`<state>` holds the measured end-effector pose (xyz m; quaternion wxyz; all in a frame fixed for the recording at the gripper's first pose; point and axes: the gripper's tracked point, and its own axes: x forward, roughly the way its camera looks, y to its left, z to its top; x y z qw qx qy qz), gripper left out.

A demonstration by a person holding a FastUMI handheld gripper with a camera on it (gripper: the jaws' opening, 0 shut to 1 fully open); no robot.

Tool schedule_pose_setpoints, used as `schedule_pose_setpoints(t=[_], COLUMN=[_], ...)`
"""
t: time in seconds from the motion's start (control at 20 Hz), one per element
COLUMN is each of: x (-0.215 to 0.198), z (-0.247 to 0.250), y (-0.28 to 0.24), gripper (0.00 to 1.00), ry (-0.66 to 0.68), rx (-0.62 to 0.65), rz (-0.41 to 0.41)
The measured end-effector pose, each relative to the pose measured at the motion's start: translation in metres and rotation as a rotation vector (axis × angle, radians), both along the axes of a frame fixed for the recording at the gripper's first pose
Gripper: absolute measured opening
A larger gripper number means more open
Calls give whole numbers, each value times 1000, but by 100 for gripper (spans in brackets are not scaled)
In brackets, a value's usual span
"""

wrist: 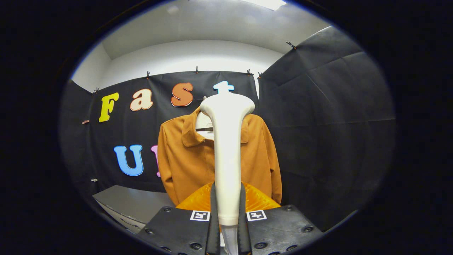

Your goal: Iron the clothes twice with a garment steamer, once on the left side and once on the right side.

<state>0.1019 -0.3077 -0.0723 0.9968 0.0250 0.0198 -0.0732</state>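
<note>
Now the garment steamer (pixel 227 156) was seen held upright between the two fingers, its white handle pinched low down from both sides and its wide head raised well above the fingertips. The gripper (pixel 227 226) was pressed together on that handle, both fingers (pixel 213 219) lying flat against it. Straight beyond the steamer, the orange-brown jacket (pixel 187 159) was hung facing the camera, collar spread, its middle hidden behind the handle; whether the steamer head was touching the cloth could not be told. A pale hanger or form (pixel 204 122) was glimpsed inside the collar. A ridged orange shape (pixel 198 202) was seen just ahead of the fingers at the foot of the jacket. Off to one side, low down, a grey table (pixel 131 202) was set against the black cloth wall (pixel 318 124), which was clipped up below a white wall and ceiling (pixel 191 53).
</note>
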Motion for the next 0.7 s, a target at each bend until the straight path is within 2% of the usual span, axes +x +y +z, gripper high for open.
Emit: schedule_pose_setpoints(t=[0.4,0.7], x=[64,86], z=[-42,-86], y=[-36,-50], gripper=[23,23], ry=[51,101], rx=[27,40], rz=[5,28])
